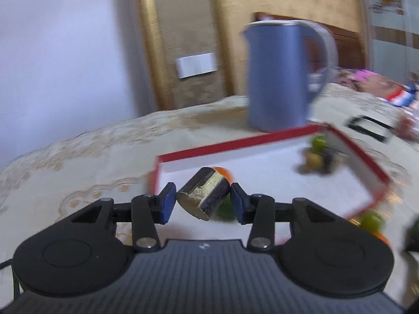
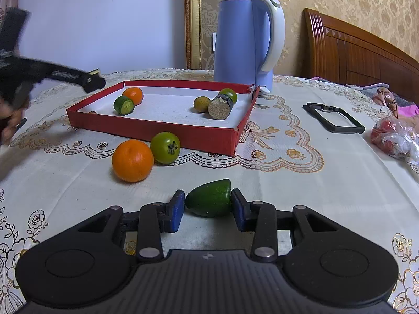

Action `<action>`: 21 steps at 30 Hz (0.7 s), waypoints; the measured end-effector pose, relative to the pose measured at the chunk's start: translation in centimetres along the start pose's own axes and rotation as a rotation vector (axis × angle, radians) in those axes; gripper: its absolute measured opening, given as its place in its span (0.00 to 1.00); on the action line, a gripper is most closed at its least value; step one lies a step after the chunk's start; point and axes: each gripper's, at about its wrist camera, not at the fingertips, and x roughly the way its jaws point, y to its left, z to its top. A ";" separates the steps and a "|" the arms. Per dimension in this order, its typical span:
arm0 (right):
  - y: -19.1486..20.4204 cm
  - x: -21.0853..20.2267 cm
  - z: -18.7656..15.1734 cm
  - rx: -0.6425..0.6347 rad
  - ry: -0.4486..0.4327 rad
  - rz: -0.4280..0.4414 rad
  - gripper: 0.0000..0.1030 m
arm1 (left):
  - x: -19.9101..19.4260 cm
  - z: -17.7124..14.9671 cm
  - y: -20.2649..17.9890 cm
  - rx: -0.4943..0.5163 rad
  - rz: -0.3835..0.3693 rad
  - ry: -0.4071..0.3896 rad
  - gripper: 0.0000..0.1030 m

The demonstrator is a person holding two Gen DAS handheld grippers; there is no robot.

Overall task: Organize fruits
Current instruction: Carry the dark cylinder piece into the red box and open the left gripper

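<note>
My left gripper (image 1: 203, 200) is shut on a short dark cane piece (image 1: 204, 196) with a pale cut end, tilted and held over the near left corner of the red-walled tray (image 1: 235, 141); this view is blurred. My right gripper (image 2: 208, 205) is shut on a green pointed fruit (image 2: 209, 198) just above the tablecloth. The tray (image 2: 146, 128) holds a small orange (image 2: 133, 95), a green cut piece (image 2: 123, 105), a yellowish fruit (image 2: 201, 104), another cane piece (image 2: 221, 107) and a green tomato (image 2: 229, 94). An orange (image 2: 132, 160) and a green tomato (image 2: 165, 147) lie in front of the tray.
A blue kettle (image 2: 248, 41) stands behind the tray's far right corner. A black frame (image 2: 334, 117) and a plastic bag of red things (image 2: 395, 141) lie at the right. The left gripper (image 2: 94, 78) and a hand show at the far left. A wooden headboard rises behind.
</note>
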 end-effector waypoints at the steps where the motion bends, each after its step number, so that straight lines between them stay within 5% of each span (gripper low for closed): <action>1: 0.0 0.0 0.0 0.000 0.000 0.000 0.37 | 1.0 0.2 0.5 -0.030 0.006 0.016 0.40; 21: 0.0 0.0 0.0 0.001 -0.001 0.000 0.37 | 5.8 -2.1 1.0 -0.121 0.063 0.076 0.40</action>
